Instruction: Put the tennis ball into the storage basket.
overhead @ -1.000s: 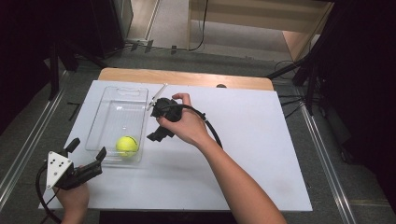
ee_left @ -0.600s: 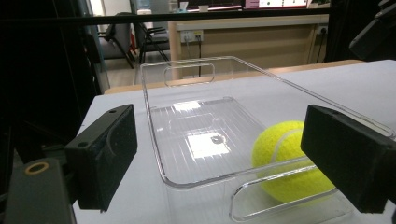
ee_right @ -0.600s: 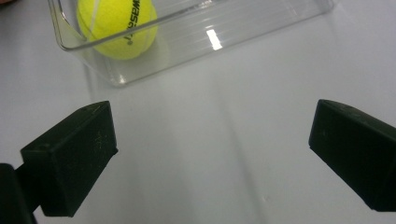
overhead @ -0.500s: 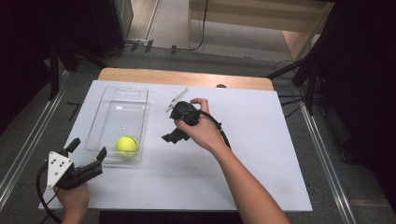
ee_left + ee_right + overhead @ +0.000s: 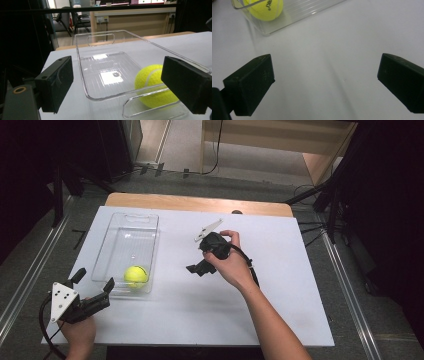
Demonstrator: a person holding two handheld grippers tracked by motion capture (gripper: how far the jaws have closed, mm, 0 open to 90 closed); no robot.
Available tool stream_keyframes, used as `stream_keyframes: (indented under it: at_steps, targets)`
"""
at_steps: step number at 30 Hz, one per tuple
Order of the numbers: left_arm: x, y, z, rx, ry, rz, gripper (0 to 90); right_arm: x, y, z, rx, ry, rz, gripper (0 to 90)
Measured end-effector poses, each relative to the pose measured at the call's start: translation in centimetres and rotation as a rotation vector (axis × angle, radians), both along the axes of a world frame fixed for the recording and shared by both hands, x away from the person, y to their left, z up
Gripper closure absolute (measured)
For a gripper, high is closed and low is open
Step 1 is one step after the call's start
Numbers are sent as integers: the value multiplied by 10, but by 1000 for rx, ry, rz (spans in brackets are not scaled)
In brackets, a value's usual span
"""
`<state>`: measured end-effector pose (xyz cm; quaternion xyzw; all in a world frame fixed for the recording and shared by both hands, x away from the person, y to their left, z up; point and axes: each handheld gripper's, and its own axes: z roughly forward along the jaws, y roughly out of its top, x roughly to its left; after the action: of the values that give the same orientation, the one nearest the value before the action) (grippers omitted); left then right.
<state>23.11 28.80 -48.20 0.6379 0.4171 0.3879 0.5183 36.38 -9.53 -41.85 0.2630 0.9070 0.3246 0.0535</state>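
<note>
Jaws on both tools stood wide apart and held nothing. In the high view the right gripper (image 5: 199,268) hung over the bare middle of the white surface (image 5: 280,310), to the right of the clear bin (image 5: 131,220) and apart from it, its jaws pointing back toward the bin's near end. The left gripper (image 5: 93,281) rested at the surface's near left corner, just short of the bin's near wall, with the bin's handle cut-out between its jaws in the left gripper view. The tennis ball (image 5: 135,275) lay inside the bin, at its near end and close to the right wall; the right gripper view showed it through the transparent corner. Judging from that layout, the placing looked done: the ball sat in the container and neither tool touched it. Little seemed left beyond bringing the hands to rest, unless the bin itself was to be moved, which the left gripper was well placed to do.
</note>
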Motion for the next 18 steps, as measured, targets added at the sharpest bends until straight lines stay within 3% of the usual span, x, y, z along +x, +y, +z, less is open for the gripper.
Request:
stream_keyframes:
  at_steps: [18]
  targets:
    - [0,-1,0,2,-1,-3,113,-20,-43,-13,33,-16,-88,0]
